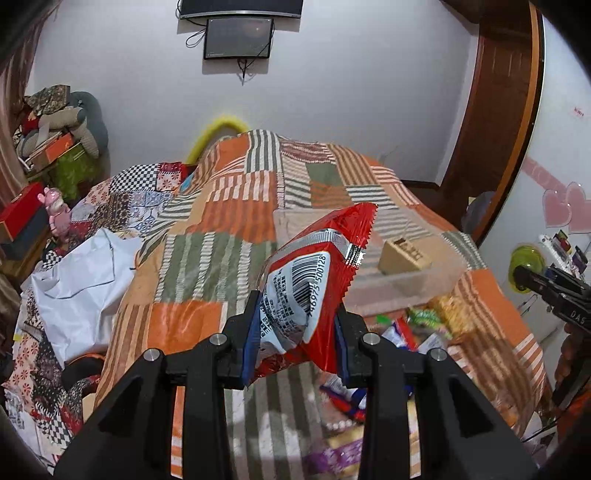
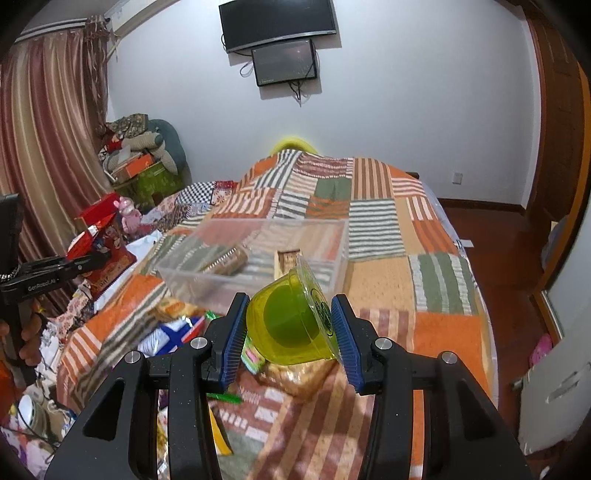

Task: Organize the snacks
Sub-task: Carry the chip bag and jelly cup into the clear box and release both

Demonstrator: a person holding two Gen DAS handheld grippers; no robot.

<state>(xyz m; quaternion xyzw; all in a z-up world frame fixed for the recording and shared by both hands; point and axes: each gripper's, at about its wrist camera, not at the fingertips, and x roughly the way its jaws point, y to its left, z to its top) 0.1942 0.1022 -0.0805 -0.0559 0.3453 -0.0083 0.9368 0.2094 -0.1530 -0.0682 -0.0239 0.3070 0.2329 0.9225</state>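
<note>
My left gripper [image 1: 297, 328] clenches a red bag [image 1: 314, 280], lifted above the bed [image 1: 207, 221], left of the clear bin [image 2: 255, 254]. My right gripper [image 2: 291, 336] grasps a green jelly cup [image 2: 291, 325] just before that bin. The bin holds only two items; a pile of snacks [image 2: 173, 328] lies left of it, unsorted.

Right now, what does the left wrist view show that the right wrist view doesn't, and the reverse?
Left wrist view only: the barcode side of the red foil snack bag pinched in the left claw, and pink heart stickers on the wall.

Right wrist view only: striped curtains, and the whole clear plastic bin with a cylindrical packet inside.

Both: the patchwork striped bedspread, wall screens, loose snack pile, and the green jelly cup in the right claw.
</note>
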